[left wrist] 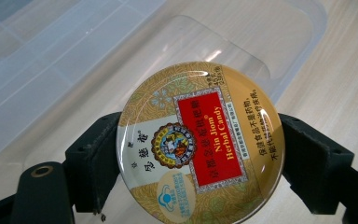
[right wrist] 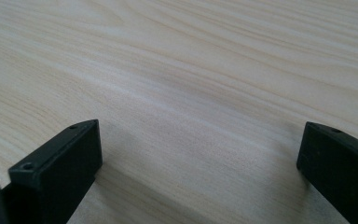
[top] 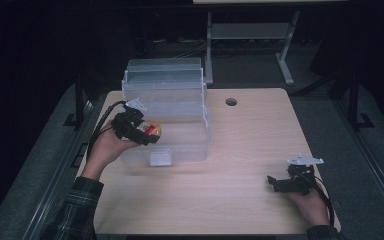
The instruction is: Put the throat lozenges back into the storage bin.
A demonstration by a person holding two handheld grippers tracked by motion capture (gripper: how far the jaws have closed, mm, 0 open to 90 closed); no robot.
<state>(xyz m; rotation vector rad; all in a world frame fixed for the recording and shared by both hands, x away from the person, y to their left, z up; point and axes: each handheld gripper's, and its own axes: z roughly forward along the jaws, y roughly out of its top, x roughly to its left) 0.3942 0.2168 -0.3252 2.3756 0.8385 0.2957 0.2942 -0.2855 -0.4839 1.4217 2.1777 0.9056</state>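
A round gold candy tin [left wrist: 200, 144] with a red label reading "Nin Jiom Herbal Candy" is clamped by its rim in my left gripper [left wrist: 200, 154]. In the high view the left gripper [top: 147, 134] holds the tin [top: 153, 130] above the near left part of a clear plastic storage box [top: 180, 95]. The box's open bottom drawer [left wrist: 242, 51] lies under the tin in the left gripper view. My right gripper [top: 272, 183] rests low near the table's front right with its jaws wide apart; between them my right gripper [right wrist: 198, 154] has bare wood.
The light wooden table [top: 250, 140] has a round cable hole [top: 231, 102] at its far side. A metal desk frame [top: 250, 35] stands on the dark floor behind. The person's plaid sleeve [top: 77, 205] comes in at the lower left.
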